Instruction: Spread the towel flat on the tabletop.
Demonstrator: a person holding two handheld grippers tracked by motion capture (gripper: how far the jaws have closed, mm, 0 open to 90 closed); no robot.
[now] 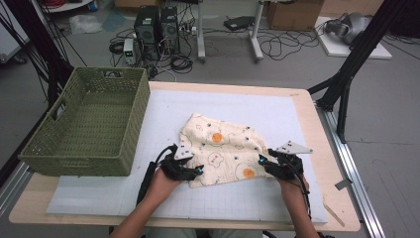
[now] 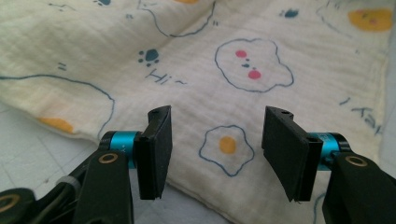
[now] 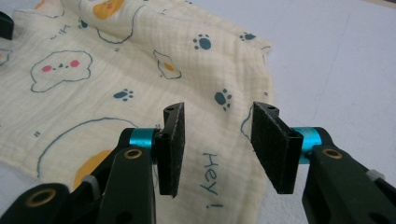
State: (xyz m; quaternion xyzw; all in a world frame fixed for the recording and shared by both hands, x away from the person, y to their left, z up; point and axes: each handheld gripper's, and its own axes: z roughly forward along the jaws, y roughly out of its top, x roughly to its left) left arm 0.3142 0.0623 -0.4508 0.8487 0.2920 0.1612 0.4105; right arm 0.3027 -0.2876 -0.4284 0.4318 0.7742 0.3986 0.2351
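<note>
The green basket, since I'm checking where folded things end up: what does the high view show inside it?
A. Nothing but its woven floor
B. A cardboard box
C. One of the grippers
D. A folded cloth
A: in the high view the green basket shows just its bare woven floor, while the patterned cloth lies on the white mat beside it.

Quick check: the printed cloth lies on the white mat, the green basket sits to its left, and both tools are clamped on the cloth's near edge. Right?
Not quite. The cloth and basket are as you say, but neither tool is clamped: the left tool and right tool both stand open over the fabric, as each gripper view shows.
</note>
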